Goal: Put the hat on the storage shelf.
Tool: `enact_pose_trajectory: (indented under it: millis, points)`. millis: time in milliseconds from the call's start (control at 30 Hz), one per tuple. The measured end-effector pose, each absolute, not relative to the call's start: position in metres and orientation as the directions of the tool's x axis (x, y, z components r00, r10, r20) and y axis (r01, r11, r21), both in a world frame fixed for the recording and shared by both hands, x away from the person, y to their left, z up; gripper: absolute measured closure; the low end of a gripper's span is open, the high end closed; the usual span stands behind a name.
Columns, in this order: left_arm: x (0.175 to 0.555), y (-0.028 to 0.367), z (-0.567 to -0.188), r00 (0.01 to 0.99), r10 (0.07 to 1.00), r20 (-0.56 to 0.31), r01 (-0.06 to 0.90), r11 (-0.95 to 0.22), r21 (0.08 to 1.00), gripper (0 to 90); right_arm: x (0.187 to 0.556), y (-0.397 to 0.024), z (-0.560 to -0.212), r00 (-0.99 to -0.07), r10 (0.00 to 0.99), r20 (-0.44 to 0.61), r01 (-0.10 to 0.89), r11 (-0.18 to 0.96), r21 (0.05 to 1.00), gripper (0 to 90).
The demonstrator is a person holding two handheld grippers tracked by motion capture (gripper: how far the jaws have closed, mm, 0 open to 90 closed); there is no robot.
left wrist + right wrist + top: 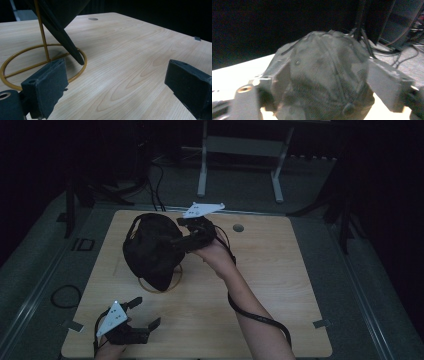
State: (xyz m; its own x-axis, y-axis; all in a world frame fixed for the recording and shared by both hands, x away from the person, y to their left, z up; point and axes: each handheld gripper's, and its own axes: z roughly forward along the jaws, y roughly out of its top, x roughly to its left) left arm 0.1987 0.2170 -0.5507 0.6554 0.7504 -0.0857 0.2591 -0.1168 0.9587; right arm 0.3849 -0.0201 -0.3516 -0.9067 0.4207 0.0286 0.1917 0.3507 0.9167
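Dim room, wooden counter (280, 285): your black cap (150, 250) sits on the gold wire stand (42, 62), hiding its top. Right claw (187, 237) straddles it, spread wide; left claw (145, 312) open, empty.

The cap (324, 80) is motion-blurred — its top hides the stand's (42, 37) upper rod.

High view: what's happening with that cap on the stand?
A person works two handheld grippers at a wooden table. The right gripper is at a black cap sitting on a gold wire stand; its jaws straddle the cap, spread wide, apparently not clamping. The left gripper sits open near the table's front edge, holding nothing.
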Motion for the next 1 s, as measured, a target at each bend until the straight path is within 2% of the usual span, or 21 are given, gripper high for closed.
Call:
enact_pose_trajectory:
  millis: [100, 533, 1000]
  points:
    - [0.199, 0.216, -0.551, 0.654, 0.751, -0.086, 0.26, -0.117, 0.958, 4.8, 0.381, -0.026, -0.356, -0.908, 0.418, 0.007, 0.172, 0.359, 0.917, 15.4]
    - [0.198, 0.217, -0.552, 0.648, 0.757, -0.082, 0.262, -0.12, 0.958, 4.8, 0.368, -0.044, -0.382, -0.912, 0.407, -0.041, 0.137, 0.397, 0.908, 14.5]
    - [0.198, 0.217, -0.553, 0.648, 0.758, -0.076, 0.261, -0.128, 0.957, 4.8, 0.352, -0.063, -0.418, -0.912, 0.408, -0.036, 0.144, 0.402, 0.904, 14.4]
